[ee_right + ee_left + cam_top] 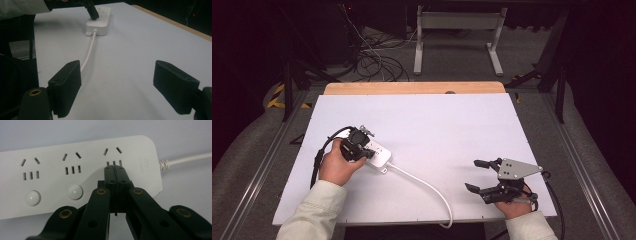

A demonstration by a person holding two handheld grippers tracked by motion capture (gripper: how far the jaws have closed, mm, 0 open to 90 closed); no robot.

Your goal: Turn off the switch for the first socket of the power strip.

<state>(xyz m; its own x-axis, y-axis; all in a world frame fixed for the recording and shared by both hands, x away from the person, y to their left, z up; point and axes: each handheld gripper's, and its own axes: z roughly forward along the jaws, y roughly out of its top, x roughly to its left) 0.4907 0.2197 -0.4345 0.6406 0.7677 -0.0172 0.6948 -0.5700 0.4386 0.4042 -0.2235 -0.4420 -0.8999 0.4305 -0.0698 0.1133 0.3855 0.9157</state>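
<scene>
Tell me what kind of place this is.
Likely a lab or recording workspace, not a home: a white-topped table on a metal-framed stand, loose cables tangled on the grey floor behind, black surroundings, and a person working a power strip with hand-held grippers.

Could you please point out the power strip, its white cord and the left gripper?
power strip (pixel 82 147), left gripper view, top face.
white cord (pixel 428 186), high view, mid-length.
left gripper (pixel 114 171), left gripper view, closed jaw tips.

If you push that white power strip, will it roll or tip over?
Probably neither: the power strip is flat and low, so it should slide on the smooth white table. Its cord curves loosely, so it likely bends and drags along.
</scene>
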